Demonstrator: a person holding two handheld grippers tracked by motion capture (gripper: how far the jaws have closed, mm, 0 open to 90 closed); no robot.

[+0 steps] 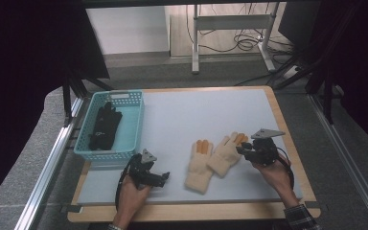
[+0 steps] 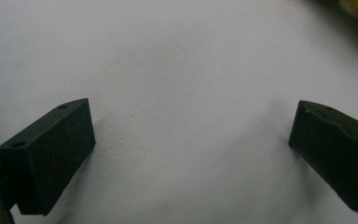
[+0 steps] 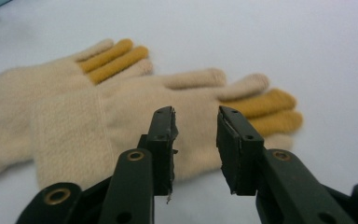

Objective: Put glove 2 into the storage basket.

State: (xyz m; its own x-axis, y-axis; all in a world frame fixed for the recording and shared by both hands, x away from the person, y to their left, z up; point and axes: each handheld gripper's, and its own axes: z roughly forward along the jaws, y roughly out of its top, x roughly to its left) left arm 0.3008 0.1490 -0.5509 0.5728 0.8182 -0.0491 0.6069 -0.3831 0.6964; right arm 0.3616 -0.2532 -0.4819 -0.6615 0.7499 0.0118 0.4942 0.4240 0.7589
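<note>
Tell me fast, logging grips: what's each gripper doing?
Left gripper: open, holding nothing.
Right gripper: open, holding nothing, aimed at the cream gloves.

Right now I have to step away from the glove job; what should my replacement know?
Left claw: open, holding nothing, low over the mat near the front edge.
Right claw: partly open, nothing between the jaws, aimed at the right cream glove.
Things: two cream gloves with orange fingers lie overlapping mid-mat, the left cream glove partly under the other. A black glove lies in the teal basket.
Done: black glove binned.
Left: likely both cream gloves.
</note>
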